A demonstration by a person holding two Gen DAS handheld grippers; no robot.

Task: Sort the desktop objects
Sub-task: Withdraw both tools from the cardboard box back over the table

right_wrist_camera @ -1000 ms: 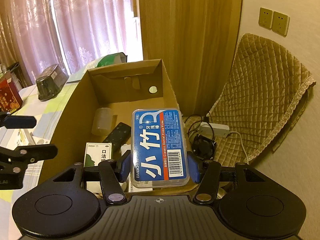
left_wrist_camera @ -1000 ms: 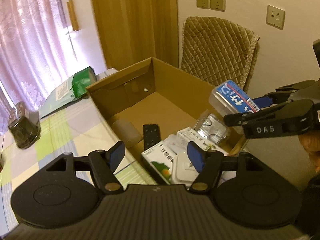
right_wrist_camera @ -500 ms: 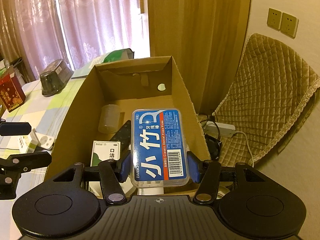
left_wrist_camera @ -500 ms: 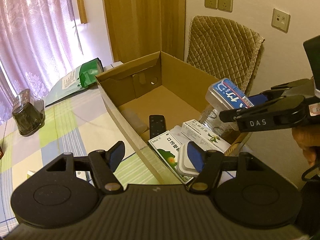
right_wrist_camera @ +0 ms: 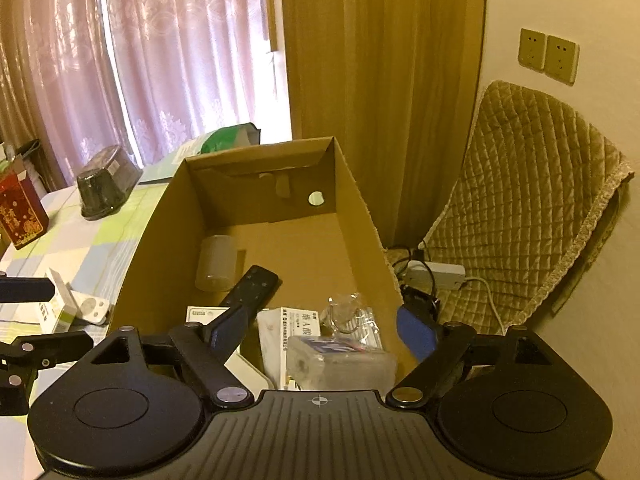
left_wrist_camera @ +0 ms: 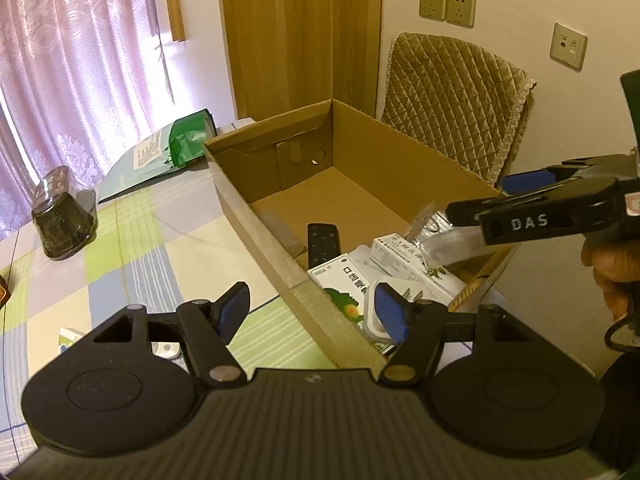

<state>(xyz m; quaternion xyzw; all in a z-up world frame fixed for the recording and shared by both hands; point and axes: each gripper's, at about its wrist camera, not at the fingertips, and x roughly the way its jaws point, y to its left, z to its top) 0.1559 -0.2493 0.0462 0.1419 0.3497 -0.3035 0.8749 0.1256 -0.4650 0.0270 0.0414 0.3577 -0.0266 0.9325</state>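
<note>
Floss box (right_wrist_camera: 340,362) released into cardboard box (right_wrist_camera: 356,216).
Right tool (right_wrist_camera: 324,334) now gapes apart, no longer clamping the clear rectangular plastic case; left tool (left_wrist_camera: 312,312) stays apart, holding nothing.

The right hand-held gripper (right_wrist_camera: 322,330) opened (floss box (right_wrist_camera: 340,364) dropped).

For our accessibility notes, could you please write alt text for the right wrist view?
The open right gripper hovers over a cardboard box, a clear floss case lying below among cartons and a remote. Left, a checked table.
</note>
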